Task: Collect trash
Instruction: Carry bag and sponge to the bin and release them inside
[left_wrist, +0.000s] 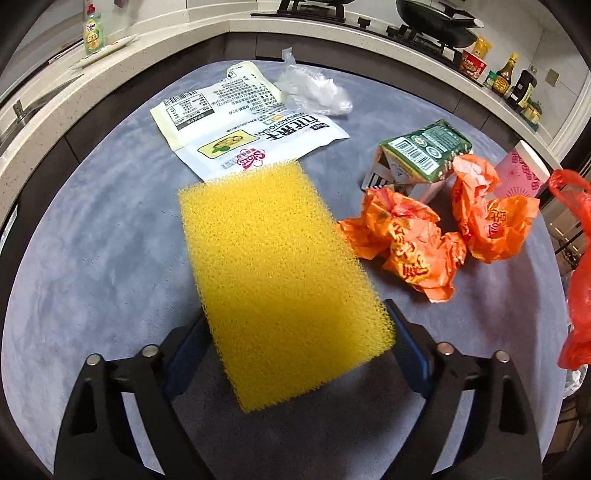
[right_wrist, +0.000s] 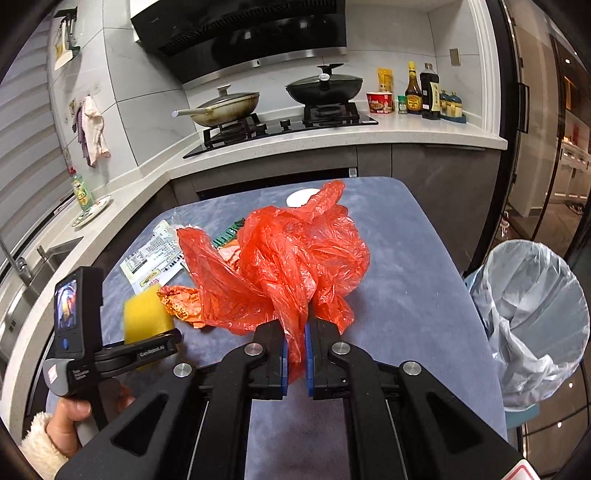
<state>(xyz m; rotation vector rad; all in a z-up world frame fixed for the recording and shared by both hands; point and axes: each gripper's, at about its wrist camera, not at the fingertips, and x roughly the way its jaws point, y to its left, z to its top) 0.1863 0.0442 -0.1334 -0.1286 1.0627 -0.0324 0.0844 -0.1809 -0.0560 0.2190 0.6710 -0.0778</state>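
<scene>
My left gripper (left_wrist: 295, 328) is shut on a yellow sponge (left_wrist: 273, 273) and holds it above the grey table (left_wrist: 92, 258); the sponge also shows in the right wrist view (right_wrist: 146, 314). My right gripper (right_wrist: 295, 332) is shut on a red plastic bag (right_wrist: 291, 254), seen at the right edge of the left wrist view (left_wrist: 576, 295). On the table lie two crumpled orange wrappers (left_wrist: 406, 243), a white snack packet (left_wrist: 240, 125), a clear plastic bag (left_wrist: 314, 88) and a green carton (left_wrist: 424, 151).
A bin with a clear liner (right_wrist: 532, 317) stands off the table's right edge. A pink card (left_wrist: 521, 173) and a white dish (right_wrist: 301, 197) sit at the far side of the table. A counter with stove, pans and bottles runs behind.
</scene>
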